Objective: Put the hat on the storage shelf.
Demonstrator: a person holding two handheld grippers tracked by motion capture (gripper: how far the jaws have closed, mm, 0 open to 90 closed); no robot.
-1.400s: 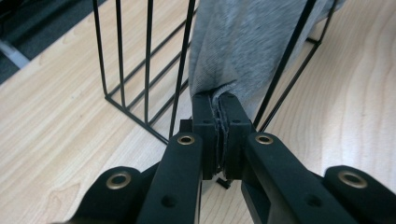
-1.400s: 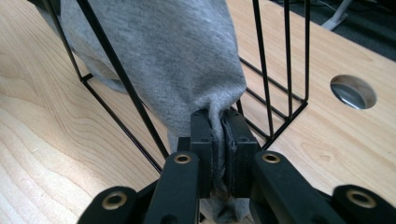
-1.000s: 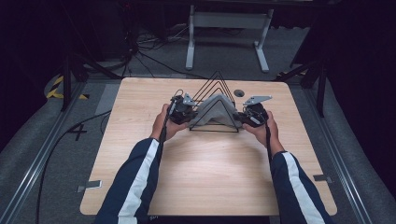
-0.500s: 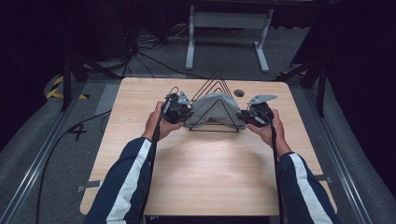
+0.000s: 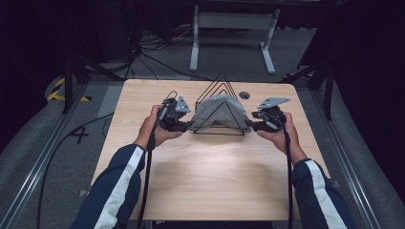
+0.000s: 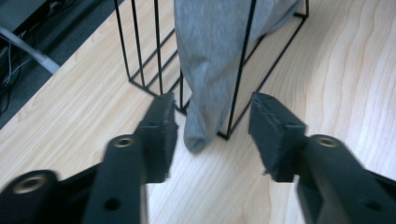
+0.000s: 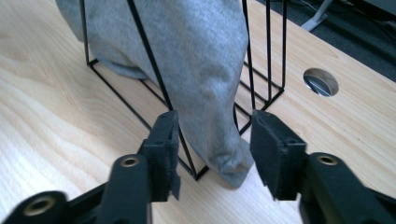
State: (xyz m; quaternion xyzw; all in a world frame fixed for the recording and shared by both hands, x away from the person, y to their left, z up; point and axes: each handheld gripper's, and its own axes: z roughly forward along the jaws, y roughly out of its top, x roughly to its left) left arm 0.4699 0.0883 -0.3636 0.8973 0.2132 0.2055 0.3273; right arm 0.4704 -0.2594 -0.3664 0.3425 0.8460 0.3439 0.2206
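Note:
A grey cloth (image 5: pixel 217 112) hangs draped over a black wire rack (image 5: pixel 220 82) of triangular frames near the table's far middle. The left gripper (image 5: pixel 190 125) sits at the cloth's left end, open; in the left gripper view its jaws stand wide on either side of the cloth's hanging corner (image 6: pixel 198 135) and a rack bar (image 6: pixel 240 70). My right gripper (image 5: pixel 248 126) is at the cloth's right end, also open. The right gripper view has that end of the cloth (image 7: pixel 224 161) between the pads (image 7: pixel 275 149), not pinched.
The light wooden table (image 5: pixel 205 191) has a round cable hole (image 5: pixel 244 95) behind the rack, also in the right gripper view as a hole (image 7: pixel 320 81). Beyond the far edge lie dark floor, cables and a white stand (image 5: pixel 231 21). Bare tabletop stretches toward the person.
Both grippers have spread outward from the rack's middle to the two ends of the cloth, and both hands have moved slightly away from each other.

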